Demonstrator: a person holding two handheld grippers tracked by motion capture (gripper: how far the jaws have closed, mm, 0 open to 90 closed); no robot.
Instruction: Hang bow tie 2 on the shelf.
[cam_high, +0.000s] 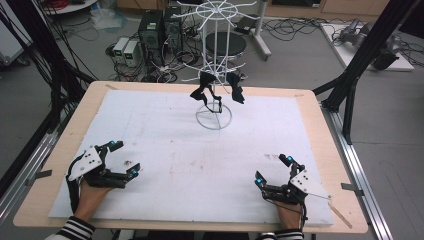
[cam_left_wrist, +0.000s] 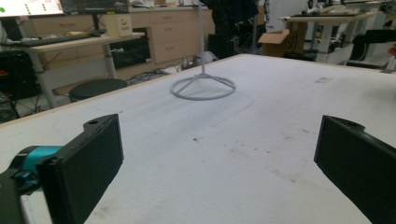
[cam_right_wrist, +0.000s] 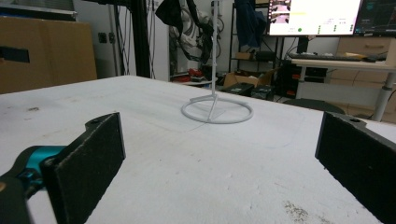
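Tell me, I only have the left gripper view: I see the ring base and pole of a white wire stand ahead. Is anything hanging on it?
Observer: Yes. In the high view two black fabric pieces hang from the lower hooks of the white wire stand, one on each side of the pole.
Operator: Where is my other gripper?
Observer: The right gripper rests near the front right of the white mat, jaws spread wide with nothing between them.
Operator: And my left gripper?
Observer: The left gripper sits at the front left, also open and holding nothing.
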